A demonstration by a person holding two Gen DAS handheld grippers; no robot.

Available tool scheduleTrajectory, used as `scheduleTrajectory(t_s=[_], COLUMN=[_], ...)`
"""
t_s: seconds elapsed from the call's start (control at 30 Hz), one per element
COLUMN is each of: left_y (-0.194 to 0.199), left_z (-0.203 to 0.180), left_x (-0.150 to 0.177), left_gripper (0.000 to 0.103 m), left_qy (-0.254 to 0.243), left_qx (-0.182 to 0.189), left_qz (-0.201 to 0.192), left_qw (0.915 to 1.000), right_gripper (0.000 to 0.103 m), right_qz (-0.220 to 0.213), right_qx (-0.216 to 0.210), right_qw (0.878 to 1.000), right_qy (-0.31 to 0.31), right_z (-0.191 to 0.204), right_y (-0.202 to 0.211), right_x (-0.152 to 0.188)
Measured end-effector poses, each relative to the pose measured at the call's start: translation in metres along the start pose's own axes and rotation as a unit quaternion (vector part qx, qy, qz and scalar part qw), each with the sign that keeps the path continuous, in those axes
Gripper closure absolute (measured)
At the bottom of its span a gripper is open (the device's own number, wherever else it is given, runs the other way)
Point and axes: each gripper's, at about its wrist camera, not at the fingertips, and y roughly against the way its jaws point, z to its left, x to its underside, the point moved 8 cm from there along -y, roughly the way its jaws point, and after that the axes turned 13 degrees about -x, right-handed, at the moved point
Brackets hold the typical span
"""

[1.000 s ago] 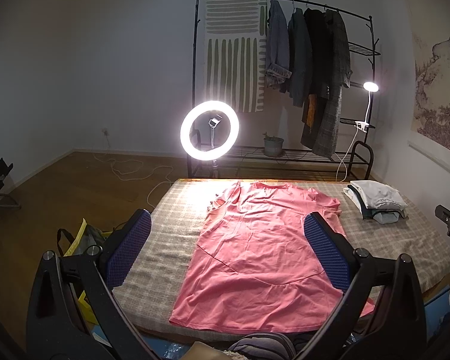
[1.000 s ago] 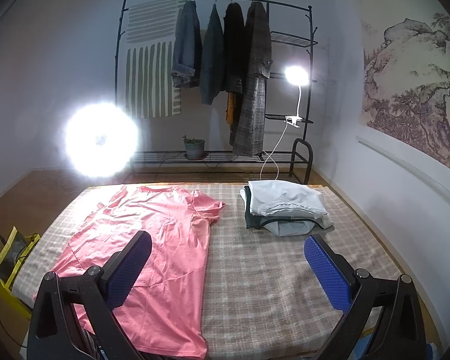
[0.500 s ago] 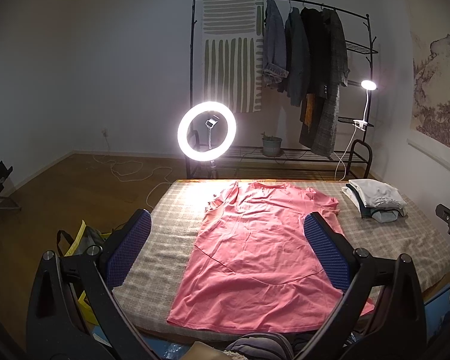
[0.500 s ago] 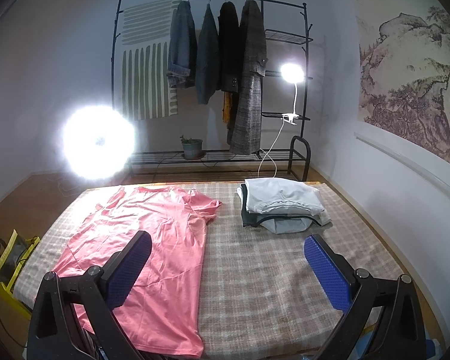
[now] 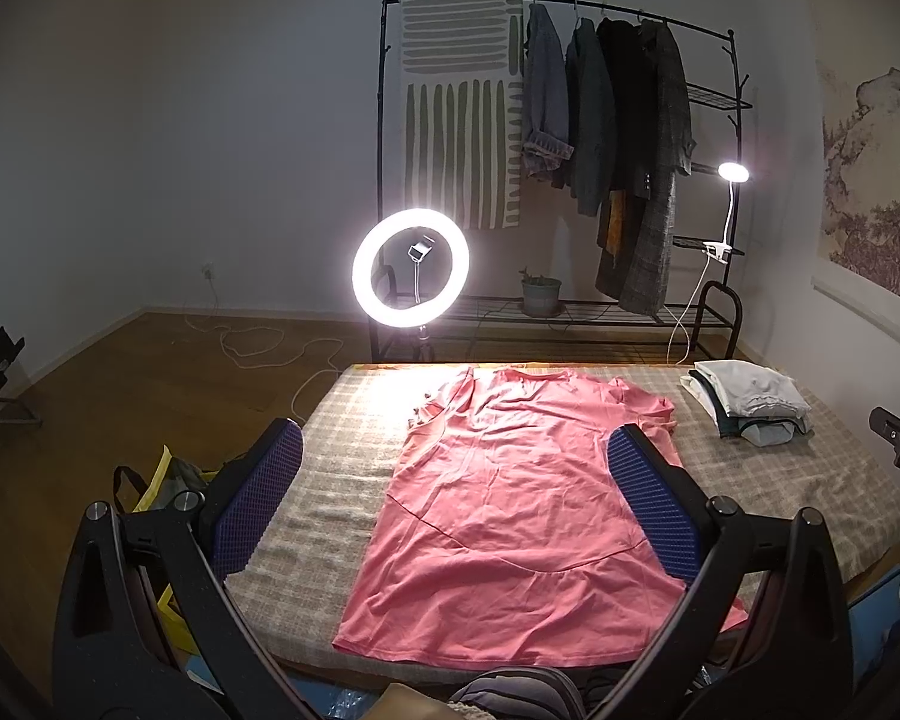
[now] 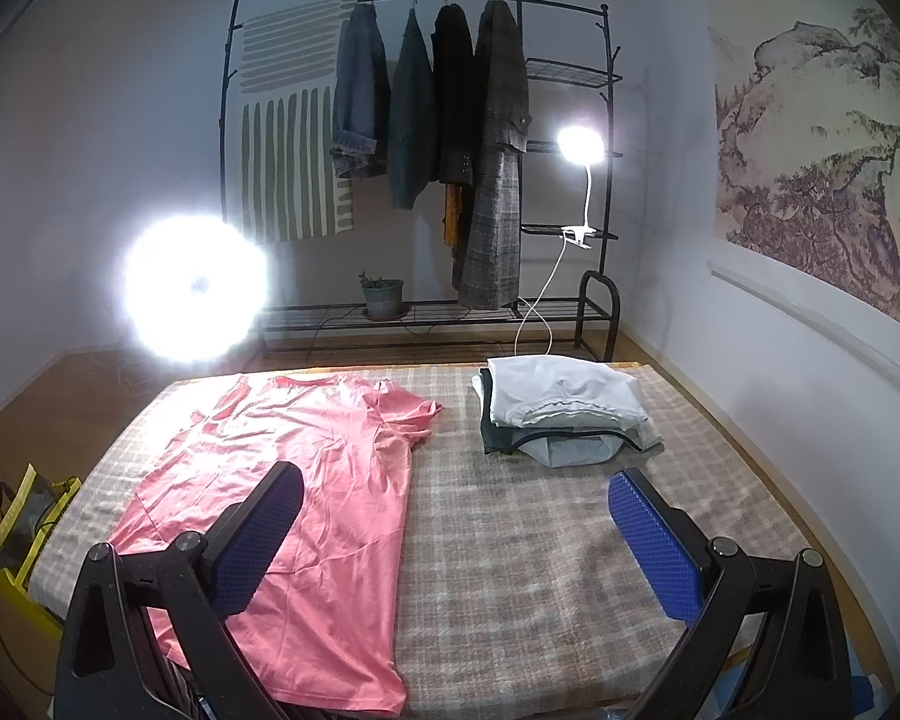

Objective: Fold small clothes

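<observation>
Both views bedward (shared shirt)

We see a pink shirt of thin matt cloth, lightly creased, on a coarse woven plaid cover. At two o'clock from it sits a pile of soft matt cloth. Our pads look like dimpled blue rubber on matt black plastic arms. The rack is dark metal, the floor smooth wood.
</observation>
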Motion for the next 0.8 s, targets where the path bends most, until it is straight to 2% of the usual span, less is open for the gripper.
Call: scheduleTrajectory(t_s=[0.8], left_y=[0.0031], left_z=[-0.0029], left_x=[-0.0037], left_gripper=[0.0], left_qy=[-0.001], left_qx=[0.0], left_qz=[-0.004], left_qw=[1.0], right_gripper=[0.0], right_qz=[-0.003], right_qx=[-0.001], right_qw=[1.0], right_qy=[0.004], right_z=[0.0017], right_y=[0.0047], right_x=[-0.0016])
